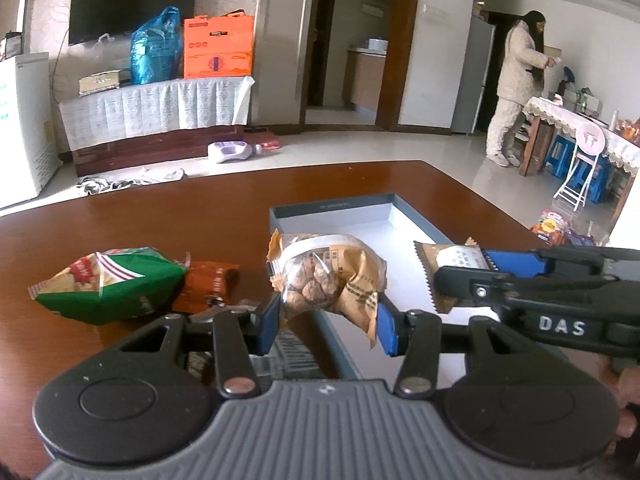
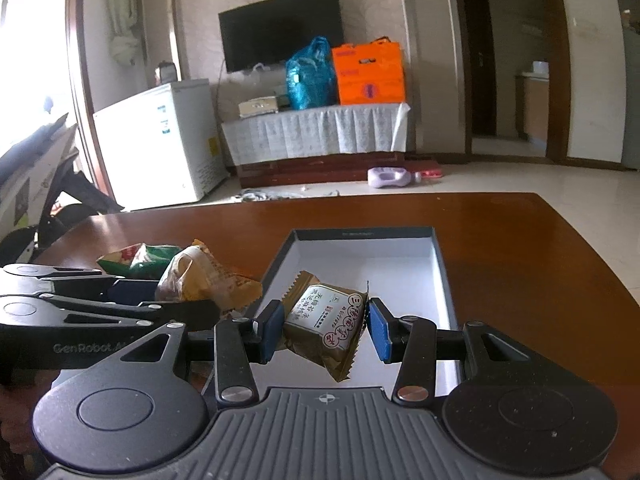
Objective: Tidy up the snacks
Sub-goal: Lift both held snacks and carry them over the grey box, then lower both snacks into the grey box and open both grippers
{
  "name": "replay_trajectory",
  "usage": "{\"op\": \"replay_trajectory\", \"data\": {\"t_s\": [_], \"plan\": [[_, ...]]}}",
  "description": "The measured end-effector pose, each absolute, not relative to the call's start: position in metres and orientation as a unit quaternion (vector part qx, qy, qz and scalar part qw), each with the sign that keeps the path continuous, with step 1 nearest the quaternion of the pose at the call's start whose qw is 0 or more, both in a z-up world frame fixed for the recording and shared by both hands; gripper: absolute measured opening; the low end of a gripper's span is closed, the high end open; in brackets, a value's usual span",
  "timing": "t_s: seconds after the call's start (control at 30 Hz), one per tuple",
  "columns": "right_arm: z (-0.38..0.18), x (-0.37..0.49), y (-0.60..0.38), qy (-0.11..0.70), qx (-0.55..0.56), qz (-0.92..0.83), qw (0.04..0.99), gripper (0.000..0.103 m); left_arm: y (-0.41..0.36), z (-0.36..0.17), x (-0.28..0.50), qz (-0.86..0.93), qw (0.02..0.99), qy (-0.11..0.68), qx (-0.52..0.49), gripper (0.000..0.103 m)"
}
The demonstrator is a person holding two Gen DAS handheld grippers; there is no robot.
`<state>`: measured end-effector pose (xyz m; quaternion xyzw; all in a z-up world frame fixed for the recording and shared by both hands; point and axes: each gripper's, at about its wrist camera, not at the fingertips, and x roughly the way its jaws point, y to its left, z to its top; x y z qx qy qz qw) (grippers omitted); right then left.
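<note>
The left tongs [image 1: 326,320] grip a tan packet of nuts [image 1: 328,276] above the near edge of an open grey box [image 1: 332,206] on the desk [image 1: 160,216]. At three o'clock the right tongs [image 1: 466,272] hold a brown wrapped snack [image 1: 444,270]. At nine o'clock lies a green bag [image 1: 104,286].

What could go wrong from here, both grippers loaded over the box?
1. The left gripper pinches only the nut bag at its lower end; it may slip short of the box.
2. The right gripper holds the brown packet tilted, with a loose-looking right pad.
3. The grippers are close and could collide.

Black gripper [image 1: 327,326] with blue pads [image 1: 267,322], silver screws.
</note>
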<state>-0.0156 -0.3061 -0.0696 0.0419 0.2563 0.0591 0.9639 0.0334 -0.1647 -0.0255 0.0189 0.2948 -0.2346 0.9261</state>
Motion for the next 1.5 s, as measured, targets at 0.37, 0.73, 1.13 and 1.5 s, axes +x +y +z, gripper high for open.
{"op": "replay_trajectory", "data": {"t_s": [0.37,0.73,1.13,1.5], "plan": [[-0.086,-0.009,-0.312,0.293,0.027,0.045,0.955,0.046,-0.192,-0.034,0.026,-0.263,0.915,0.302,0.043,0.047],[-0.098,-0.008,-0.328,0.313,0.023,0.024,0.949,0.046,-0.201,-0.048,0.034,-0.275,0.905,0.319,0.058,0.047],[-0.109,-0.002,-0.330,0.331,0.001,0.019,0.943,0.046,-0.218,-0.070,0.042,-0.290,0.888,0.350,0.072,0.047],[-0.110,0.002,-0.332,0.328,-0.012,0.008,0.945,0.046,-0.228,-0.075,0.046,-0.291,0.888,0.348,0.074,0.047]]}}
